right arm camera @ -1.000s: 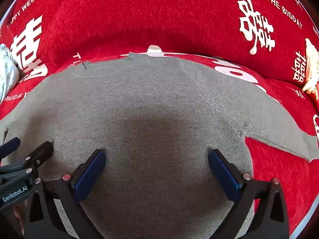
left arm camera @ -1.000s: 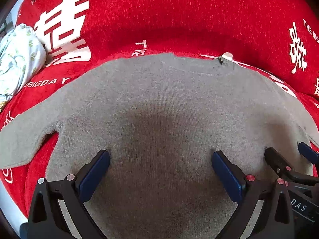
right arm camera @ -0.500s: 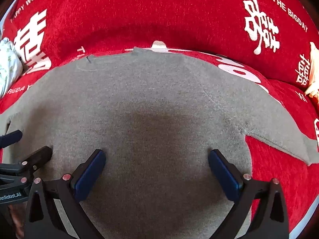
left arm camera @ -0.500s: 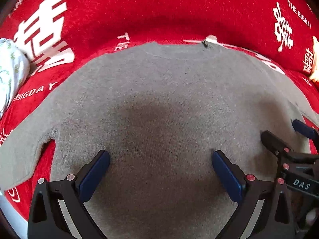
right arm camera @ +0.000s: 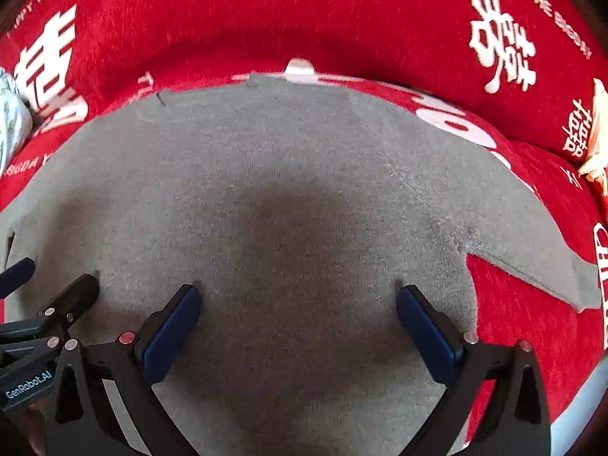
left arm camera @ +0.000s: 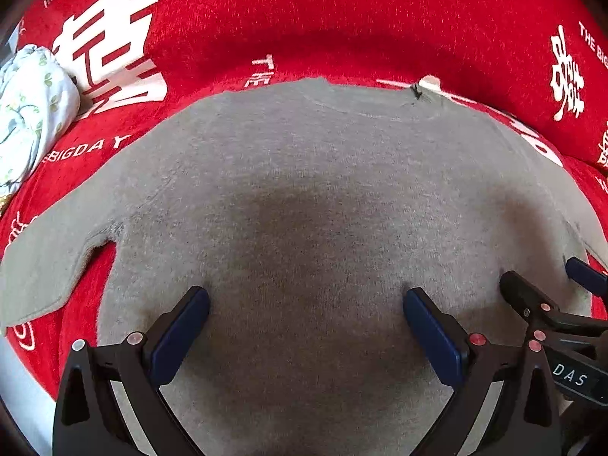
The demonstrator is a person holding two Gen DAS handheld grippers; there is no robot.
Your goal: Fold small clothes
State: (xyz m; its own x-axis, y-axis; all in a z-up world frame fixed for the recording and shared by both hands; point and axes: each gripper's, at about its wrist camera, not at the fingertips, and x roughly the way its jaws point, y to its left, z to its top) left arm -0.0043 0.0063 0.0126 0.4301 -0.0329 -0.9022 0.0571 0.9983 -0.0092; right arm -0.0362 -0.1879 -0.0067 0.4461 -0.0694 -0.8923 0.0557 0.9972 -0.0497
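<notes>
Matt, fuzzy grey knit sweater (left arm camera: 304, 197) on plush red velvety cloth cover (left arm camera: 342, 19) w/ white print.

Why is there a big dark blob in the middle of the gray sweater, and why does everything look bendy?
Left wrist view: the blob on the gray sweater is a soft shadow ahead of the open left tongs. Right wrist view: the same kind of shadow lies ahead of the open right tongs; the fisheye lens bends the red cover and darkens the corners.
</notes>
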